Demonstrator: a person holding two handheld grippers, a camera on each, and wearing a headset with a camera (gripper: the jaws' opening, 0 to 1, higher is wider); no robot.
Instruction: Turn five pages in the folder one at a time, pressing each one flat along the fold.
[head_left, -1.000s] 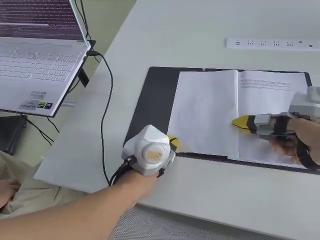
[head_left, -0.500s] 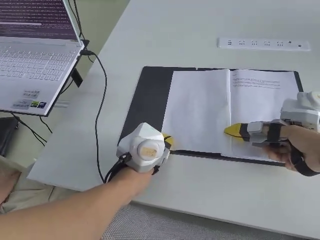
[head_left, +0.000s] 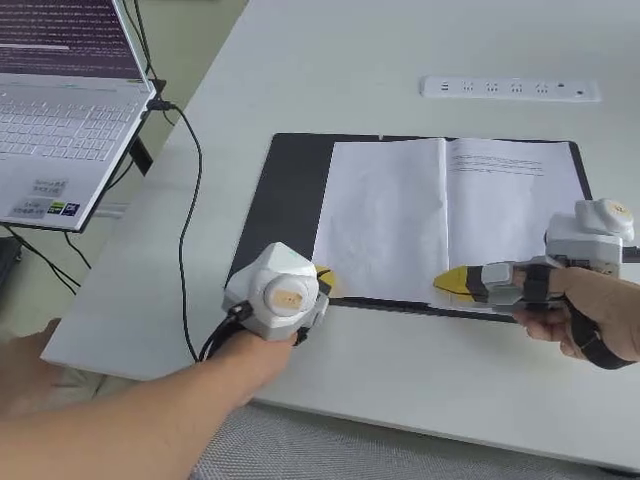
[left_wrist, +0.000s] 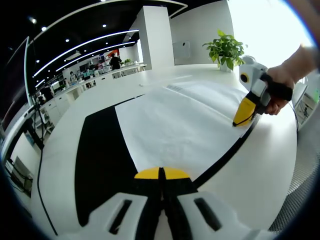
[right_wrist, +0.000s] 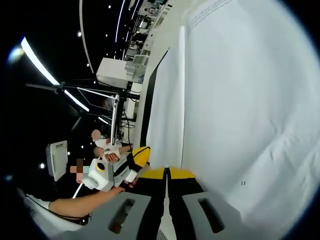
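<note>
The folder (head_left: 290, 200) is lying open and flat on the smooth white table (head_left: 420, 380). Its matte black cover is showing as a wide band to the left of the paper and a thin strip along the near edge. Two white sheets are covering the rest. The left page (head_left: 380, 220) is blank and faintly rippled, and the right page (head_left: 510, 200) is carrying fine printed lines near the folder's far edge.

The left gripper (head_left: 322, 281), with its white faceted shell, is pointing at the folder's near edge by the left page's corner. Its yellow wedge-shaped jaws are pressing together on nothing. The right gripper (head_left: 448, 283) is sitting at the near end of the folder's fold (head_left: 445, 210), its yellow jaws meeting with only a hairline slit and nothing between them.

Beyond the folder's far edge a long white power strip (head_left: 510, 88) is lying. To the folder's left a thin black cable (head_left: 185, 220) is curving past a silver laptop (head_left: 60, 110).
</note>
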